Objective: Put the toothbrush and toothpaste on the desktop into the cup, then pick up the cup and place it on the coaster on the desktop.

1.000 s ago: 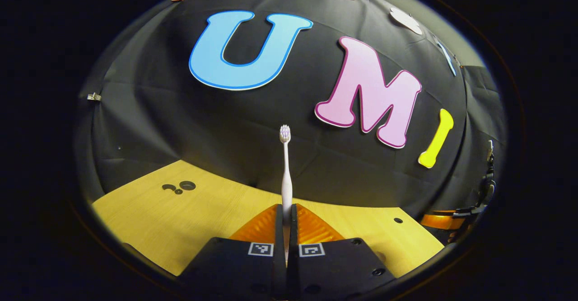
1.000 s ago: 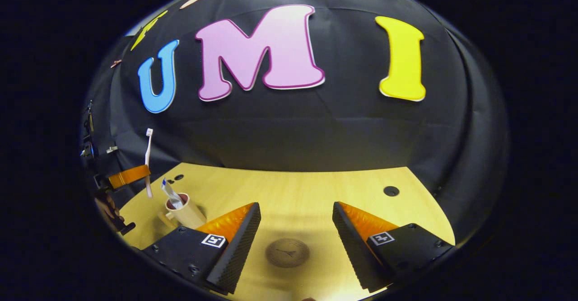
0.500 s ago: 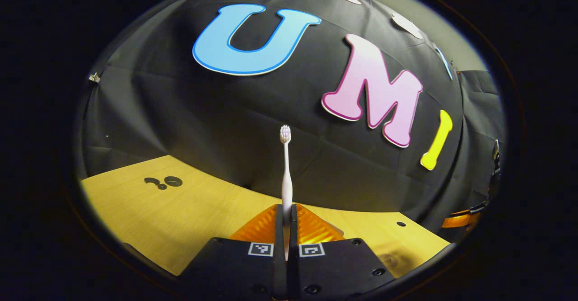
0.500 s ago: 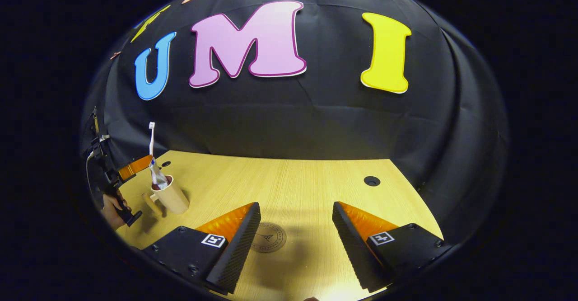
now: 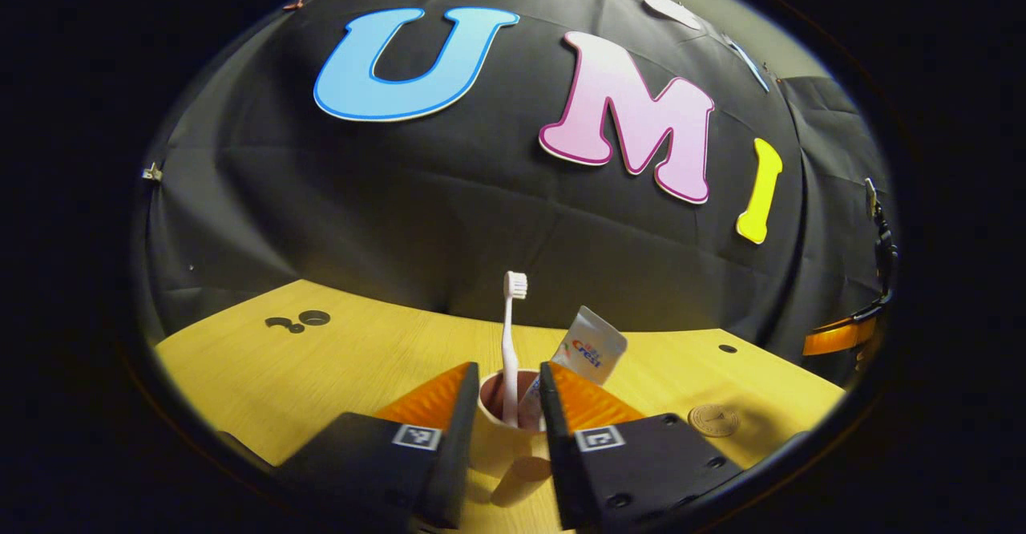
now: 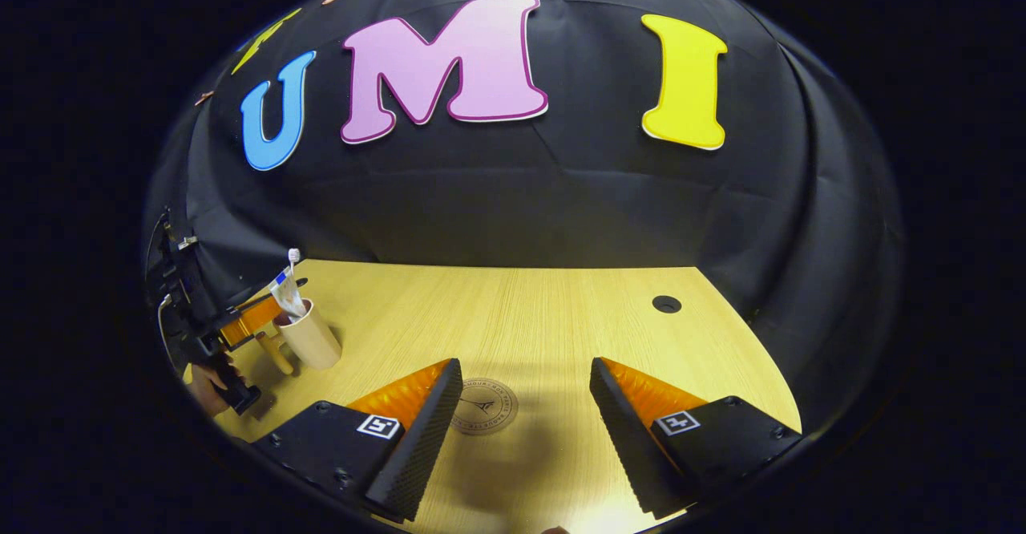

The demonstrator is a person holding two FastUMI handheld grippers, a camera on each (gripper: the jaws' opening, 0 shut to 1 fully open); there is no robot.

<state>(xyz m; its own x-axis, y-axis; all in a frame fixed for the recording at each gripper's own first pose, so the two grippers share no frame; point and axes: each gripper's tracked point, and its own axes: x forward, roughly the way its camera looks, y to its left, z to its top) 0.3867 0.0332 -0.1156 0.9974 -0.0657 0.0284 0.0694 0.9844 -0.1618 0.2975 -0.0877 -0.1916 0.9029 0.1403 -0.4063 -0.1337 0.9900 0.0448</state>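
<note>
Where the left claw [image 5: 505, 406] hangs parted, its fingers flank the cup [image 5: 501, 446] without a visible grip on it. Cup: upright on the surface [image 5: 345, 366], left side, handle toward the near edge. Toothbrush [image 5: 510, 341]: standing in the cup, bristles up. Toothpaste [image 5: 583, 353]: in the cup, leaning right. Coaster [image 6: 483, 406]: flat on the surface, right of the cup and apart from it, between the fingers of the right claw [image 6: 525, 430]. Right claw: wide open, holding nothing. Hand [image 6: 210, 378]: at the far left of the right gripper view, holding the left claw's handle.
</note>
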